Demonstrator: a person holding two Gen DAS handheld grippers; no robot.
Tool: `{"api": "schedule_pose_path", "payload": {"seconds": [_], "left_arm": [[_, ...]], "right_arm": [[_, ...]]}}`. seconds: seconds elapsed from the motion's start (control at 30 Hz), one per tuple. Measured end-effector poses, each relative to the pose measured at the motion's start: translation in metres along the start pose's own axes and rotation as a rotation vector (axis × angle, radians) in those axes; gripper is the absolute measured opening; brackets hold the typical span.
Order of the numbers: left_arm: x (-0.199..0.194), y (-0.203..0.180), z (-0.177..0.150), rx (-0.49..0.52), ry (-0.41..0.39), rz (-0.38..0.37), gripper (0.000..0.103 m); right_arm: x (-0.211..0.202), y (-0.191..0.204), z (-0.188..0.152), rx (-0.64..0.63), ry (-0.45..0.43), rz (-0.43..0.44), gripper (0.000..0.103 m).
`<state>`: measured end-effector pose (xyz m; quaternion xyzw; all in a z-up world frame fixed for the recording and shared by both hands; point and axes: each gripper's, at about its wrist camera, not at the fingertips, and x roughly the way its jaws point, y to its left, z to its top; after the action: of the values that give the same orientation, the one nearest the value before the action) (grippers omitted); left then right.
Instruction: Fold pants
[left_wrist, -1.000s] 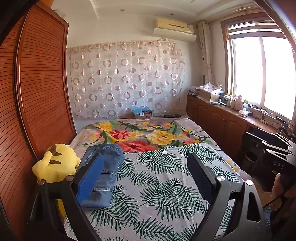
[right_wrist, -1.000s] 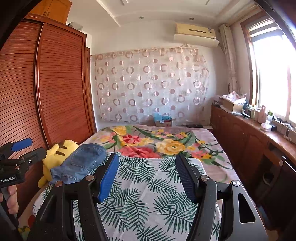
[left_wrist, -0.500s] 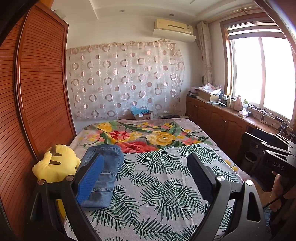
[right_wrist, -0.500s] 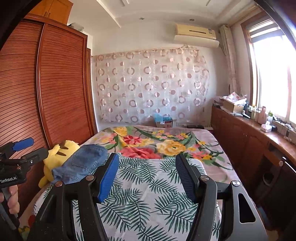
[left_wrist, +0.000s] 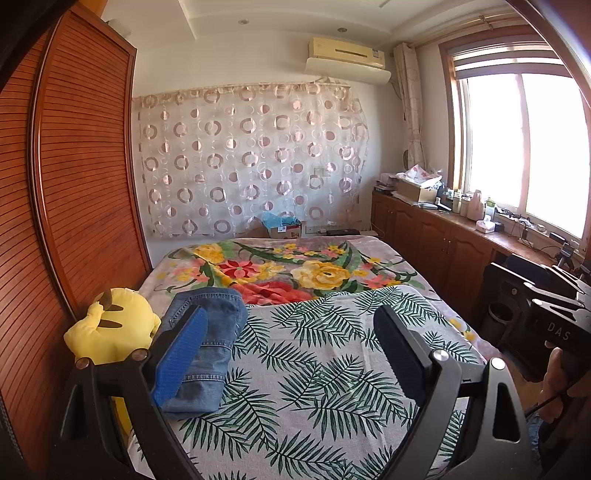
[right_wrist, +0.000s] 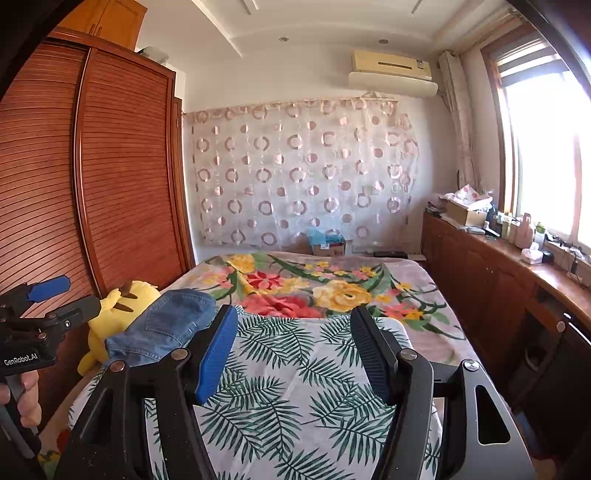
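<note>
The left gripper (left_wrist: 290, 325) stands with its jaws wide apart and nothing between them, raised above the near end of the bed and pointing slightly down along it. The right gripper (right_wrist: 293, 328) is spread just as wide and holds nothing either; it hangs over the same leaf-print sheet (right_wrist: 295, 387). In the right wrist view the left gripper appears at the left edge, gripped by a hand (right_wrist: 22, 398).

The pants (left_wrist: 210, 343), blue jeans, lie folded into a compact stack on the left side of the bed, on the leaf-print sheet, well clear of both pairs of fingers. Just beside them, against the wooden wardrobe (left_wrist: 81, 184), sits a yellow plush toy (left_wrist: 110, 325), touching or nearly touching the denim.

Beyond the sheet lies a flowered blanket (left_wrist: 295, 266), which covers the far half of the bed. Behind it a patterned curtain (left_wrist: 251, 162) hangs on the wall under an air conditioner (left_wrist: 347, 59). A window (left_wrist: 524, 147) and a low wooden cabinet (left_wrist: 436, 236) run along the right.
</note>
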<state>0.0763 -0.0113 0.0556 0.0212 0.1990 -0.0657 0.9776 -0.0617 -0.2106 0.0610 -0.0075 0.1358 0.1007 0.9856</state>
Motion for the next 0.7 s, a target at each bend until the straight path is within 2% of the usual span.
{"api": "schedule_pose_path", "payload": {"seconds": [0.7], "left_arm": [[-0.0016, -0.0009, 0.0002, -0.002, -0.001, 0.0, 0.092]], "right_arm": [[-0.0009, 0.0042, -0.0032, 0.001, -0.005, -0.003, 0.065]]}}
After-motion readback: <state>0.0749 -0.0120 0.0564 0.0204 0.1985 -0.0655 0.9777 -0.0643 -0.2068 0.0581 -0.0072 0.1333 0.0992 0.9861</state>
